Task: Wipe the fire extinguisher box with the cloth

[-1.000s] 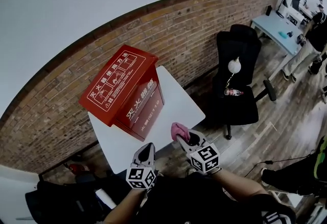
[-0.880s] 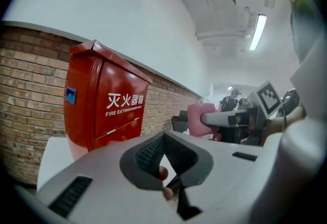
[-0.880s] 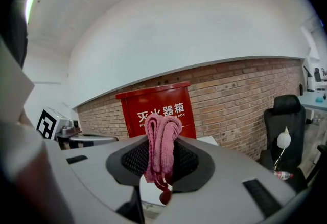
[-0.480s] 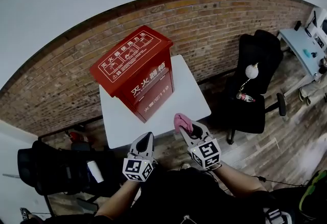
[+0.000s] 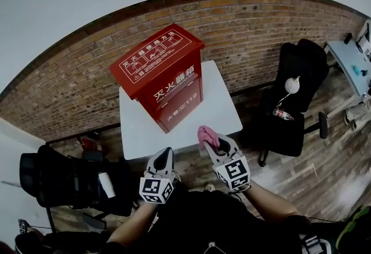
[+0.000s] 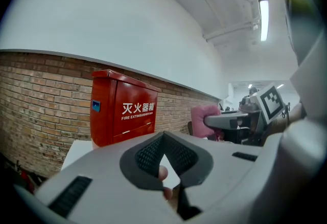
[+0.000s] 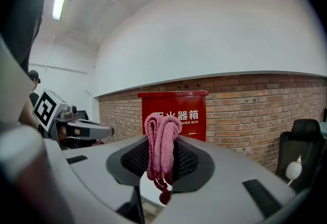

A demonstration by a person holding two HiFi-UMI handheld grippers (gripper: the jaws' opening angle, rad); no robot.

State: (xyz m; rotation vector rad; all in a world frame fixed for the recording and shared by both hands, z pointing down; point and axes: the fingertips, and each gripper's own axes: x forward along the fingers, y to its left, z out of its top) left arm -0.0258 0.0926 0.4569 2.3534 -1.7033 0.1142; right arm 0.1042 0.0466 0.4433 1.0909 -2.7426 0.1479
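Brick wall (image 5: 249, 21) fills the lower part of the background, with plain white wall above it. A white table (image 5: 217, 111) stands against the brick. The red fire extinguisher box (image 5: 165, 73) stands upright on the table, ahead of both grippers and towards the far edge. Its front, with white lettering, is turned towards them.

The right gripper (image 5: 213, 144) hangs over the near edge of the table, well short of the box. Its jaws are clamped on a pink cloth (image 5: 206, 134). In the right gripper view the cloth is bunched into folds between the two pads. It sticks out beyond the tips, and a few loose threads hang below.

The left gripper (image 5: 166, 154) sits just to the left of the right one and slightly nearer the person, off the table edge. In its own view the pads meet at their tips with nothing between them, and the table shows through the gap behind. The right gripper and the cloth are off to its right, and the box is ahead and to its left.

To the right of the right gripper stands a black office chair (image 5: 295, 102). On its seat is what looks like a bottle (image 5: 280, 113), too small to be sure. Another black chair (image 5: 64, 180) stands to the left of the left gripper.
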